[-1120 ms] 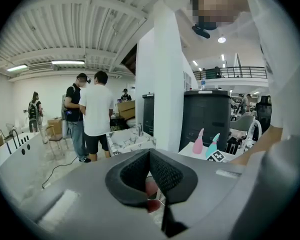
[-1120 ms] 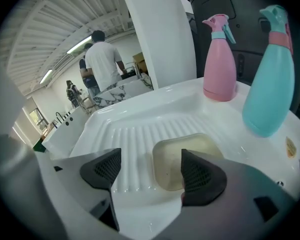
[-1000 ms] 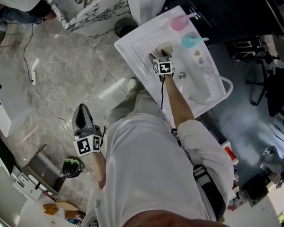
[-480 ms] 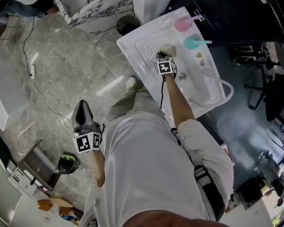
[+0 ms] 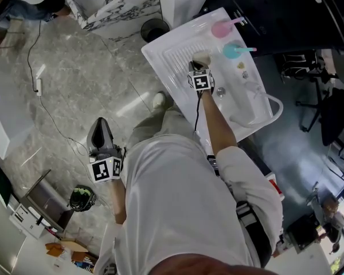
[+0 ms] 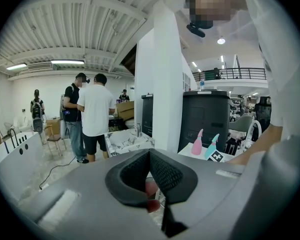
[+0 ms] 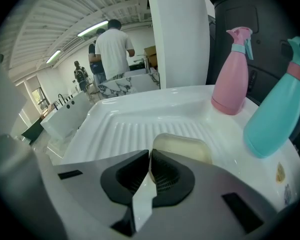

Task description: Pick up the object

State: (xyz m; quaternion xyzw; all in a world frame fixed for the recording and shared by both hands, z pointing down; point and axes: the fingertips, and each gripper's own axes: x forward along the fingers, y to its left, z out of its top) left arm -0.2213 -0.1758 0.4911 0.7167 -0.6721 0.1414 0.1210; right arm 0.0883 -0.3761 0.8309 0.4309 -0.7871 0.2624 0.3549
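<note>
A pale cream block (image 7: 190, 147), like a bar of soap, lies on the ribbed floor of a white basin (image 7: 120, 119). My right gripper (image 7: 150, 156) is shut, its tips meeting right at the block's near left edge. I cannot tell whether they pinch that edge. From the head view, the right gripper (image 5: 198, 69) reaches over the basin (image 5: 166, 53) and touches the block (image 5: 201, 57). My left gripper (image 5: 101, 133) hangs low by my left side over the floor. The left gripper (image 6: 150, 154) is shut and holds nothing.
A pink spray bottle (image 7: 233, 74) and a teal one (image 7: 277, 111) stand on the basin's far right rim; from the head view the pink bottle (image 5: 221, 29) and the teal bottle (image 5: 233, 51) sit just beyond the block. A white pillar (image 7: 177, 34) rises behind. People (image 6: 92, 114) stand further off.
My right gripper has edged a little forward onto the cream block over the basin. The left gripper has stayed by my side.
</note>
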